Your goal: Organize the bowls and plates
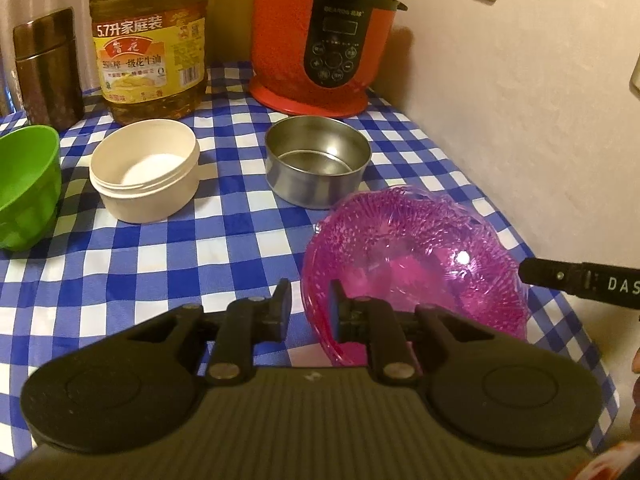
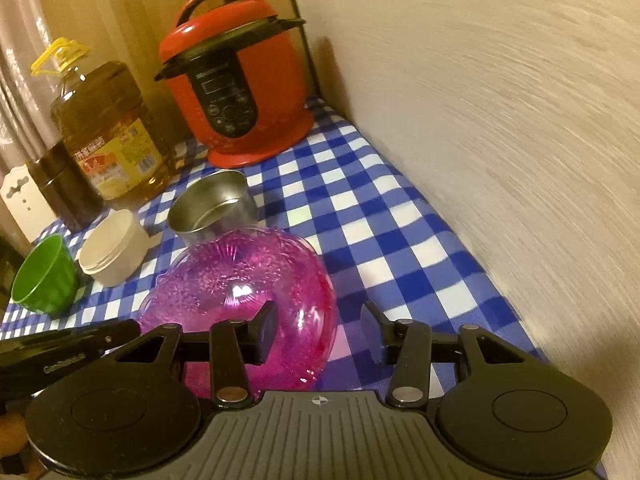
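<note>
A pink see-through bowl [image 1: 416, 260] sits on the blue checked tablecloth [image 1: 160, 264] near the right wall; it also shows in the right wrist view [image 2: 240, 284]. My left gripper [image 1: 310, 312] is open, its jaws either side of the bowl's near rim. My right gripper [image 2: 318, 330] is open, its jaws straddling the bowl's right rim. A steel bowl [image 1: 318, 160], a cream bowl [image 1: 144, 168] and a green bowl [image 1: 26, 184] stand in a row behind.
A red pressure cooker [image 1: 320, 36], a big oil bottle [image 1: 150, 44] and a brown flask [image 1: 48, 68] stand at the back. A wall [image 1: 520, 100] runs along the right of the table. The right gripper's finger [image 1: 580, 280] shows in the left wrist view.
</note>
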A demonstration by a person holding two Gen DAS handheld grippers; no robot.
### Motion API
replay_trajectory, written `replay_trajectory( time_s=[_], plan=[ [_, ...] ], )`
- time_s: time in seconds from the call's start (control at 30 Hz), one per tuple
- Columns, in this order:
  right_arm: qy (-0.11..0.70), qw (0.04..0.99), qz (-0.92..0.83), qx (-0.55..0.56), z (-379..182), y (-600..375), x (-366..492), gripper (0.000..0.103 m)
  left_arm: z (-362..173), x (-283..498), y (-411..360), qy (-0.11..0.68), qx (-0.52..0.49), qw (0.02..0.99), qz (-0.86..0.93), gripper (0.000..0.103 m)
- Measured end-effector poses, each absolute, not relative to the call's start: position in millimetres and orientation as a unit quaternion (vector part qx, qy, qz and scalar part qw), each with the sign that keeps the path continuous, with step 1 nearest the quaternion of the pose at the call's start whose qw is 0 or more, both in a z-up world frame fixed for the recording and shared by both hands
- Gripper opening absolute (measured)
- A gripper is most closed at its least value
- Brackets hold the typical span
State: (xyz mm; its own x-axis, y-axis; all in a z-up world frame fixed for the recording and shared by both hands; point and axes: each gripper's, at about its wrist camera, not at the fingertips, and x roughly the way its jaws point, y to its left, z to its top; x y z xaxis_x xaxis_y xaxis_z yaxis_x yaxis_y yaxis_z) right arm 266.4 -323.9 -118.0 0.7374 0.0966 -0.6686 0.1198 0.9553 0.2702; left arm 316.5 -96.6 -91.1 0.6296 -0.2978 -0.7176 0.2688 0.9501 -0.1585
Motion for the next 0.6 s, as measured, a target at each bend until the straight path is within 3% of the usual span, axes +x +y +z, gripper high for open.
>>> replay_trajectory(
  time_s=[0.6],
  plan=[
    [0.354, 0.920, -0.009, 0.169, -112, -323, 261, 0.046, -78, 306, -58, 0.394, -0.062, 0.907, -0.134, 0.016]
  ],
)
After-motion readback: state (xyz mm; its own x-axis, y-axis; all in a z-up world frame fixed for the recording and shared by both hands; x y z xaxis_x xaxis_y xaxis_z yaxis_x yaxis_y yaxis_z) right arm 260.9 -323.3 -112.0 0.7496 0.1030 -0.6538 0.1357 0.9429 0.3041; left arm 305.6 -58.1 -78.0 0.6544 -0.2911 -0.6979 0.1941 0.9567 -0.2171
